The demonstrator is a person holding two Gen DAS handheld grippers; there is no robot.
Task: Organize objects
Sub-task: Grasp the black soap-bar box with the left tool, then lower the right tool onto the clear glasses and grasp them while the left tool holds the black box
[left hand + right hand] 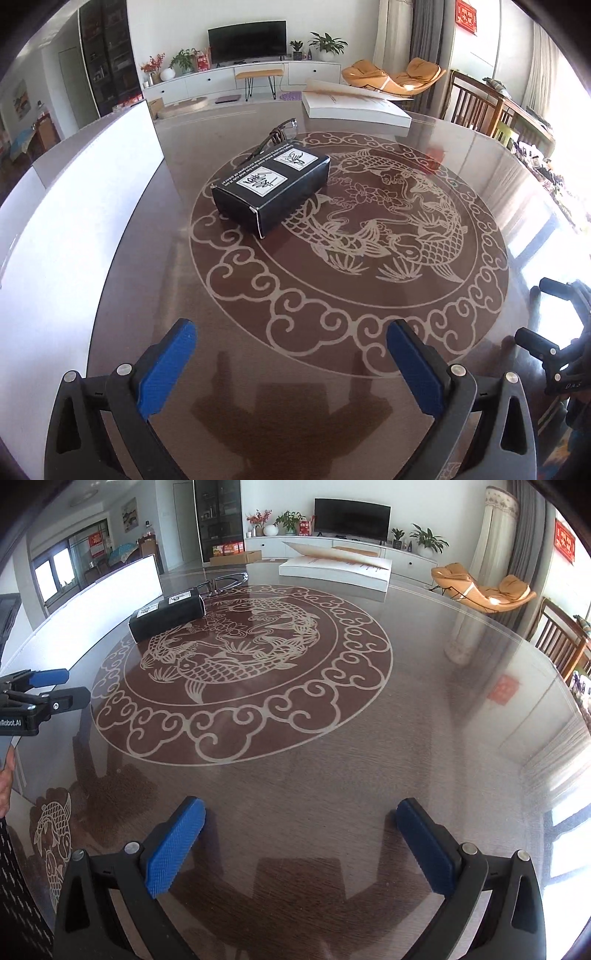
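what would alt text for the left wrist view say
The open left claw hovers empty over a glossy round table with a carp motif; ahead lie a black box, eyeglasses just behind it, and a white box at the far edge.

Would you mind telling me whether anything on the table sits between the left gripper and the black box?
Nothing visible does. The left gripper is open and empty, and only bare patterned table lies between it and the black box. The glasses lie just beyond the box, on its far side, so they do not block the approach.
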